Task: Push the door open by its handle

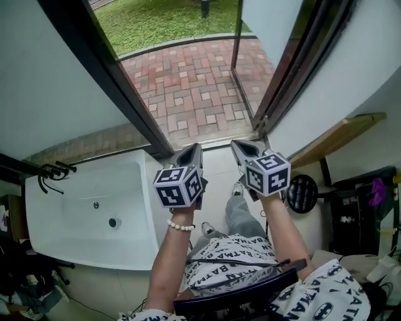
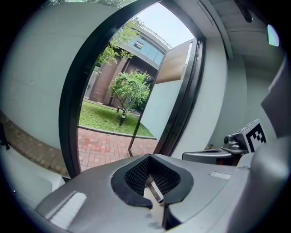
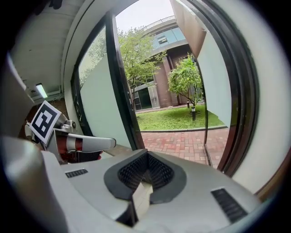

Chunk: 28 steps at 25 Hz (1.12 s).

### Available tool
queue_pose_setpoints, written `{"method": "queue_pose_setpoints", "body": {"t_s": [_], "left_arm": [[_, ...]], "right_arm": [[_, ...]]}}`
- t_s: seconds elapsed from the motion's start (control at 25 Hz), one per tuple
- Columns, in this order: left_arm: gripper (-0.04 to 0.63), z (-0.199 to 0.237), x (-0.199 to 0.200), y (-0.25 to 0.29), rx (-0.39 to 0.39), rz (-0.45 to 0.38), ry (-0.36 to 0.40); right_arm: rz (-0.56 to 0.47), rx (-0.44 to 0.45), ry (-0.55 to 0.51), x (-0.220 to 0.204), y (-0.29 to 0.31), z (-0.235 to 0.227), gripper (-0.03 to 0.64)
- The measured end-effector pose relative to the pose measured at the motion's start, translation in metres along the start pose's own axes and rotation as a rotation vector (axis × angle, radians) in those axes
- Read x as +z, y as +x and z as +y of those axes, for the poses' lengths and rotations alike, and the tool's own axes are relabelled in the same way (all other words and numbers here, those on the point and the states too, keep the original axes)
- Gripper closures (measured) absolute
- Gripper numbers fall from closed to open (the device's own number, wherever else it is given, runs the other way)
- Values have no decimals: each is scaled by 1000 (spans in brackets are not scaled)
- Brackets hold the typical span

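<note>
Pale indoor floor meeting brick paving at the door sill.

We see a pale floor [image 1: 217, 172] with two shoes [image 1: 208, 229] planted on it. A white basin [image 1: 81, 188] sits just beside it on the left, and we can't tell if the basin rests on the floor. Past the sill [image 1: 213, 142] lies brick paving [image 1: 188, 88], running to a curved kerb. Beyond that is grass [image 1: 156, 22] with a short dark post [image 1: 205, 7] standing in it.
</note>
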State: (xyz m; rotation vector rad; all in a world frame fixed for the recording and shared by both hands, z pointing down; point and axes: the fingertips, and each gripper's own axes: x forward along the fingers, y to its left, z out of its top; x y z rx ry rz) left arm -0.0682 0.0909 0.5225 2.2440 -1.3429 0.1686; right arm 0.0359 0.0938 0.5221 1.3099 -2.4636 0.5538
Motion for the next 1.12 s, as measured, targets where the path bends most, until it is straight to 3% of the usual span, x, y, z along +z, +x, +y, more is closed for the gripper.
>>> {"method": "queue_pose_setpoints", "body": {"t_s": [0.44, 1.12], "left_arm": [[597, -12, -25, -40, 0, 12, 18], [597, -19, -19, -46, -7, 11, 40]], "right_arm": [[11, -41, -20, -26, -44, 32, 615], [-14, -47, -31, -16, -50, 37, 615]]}}
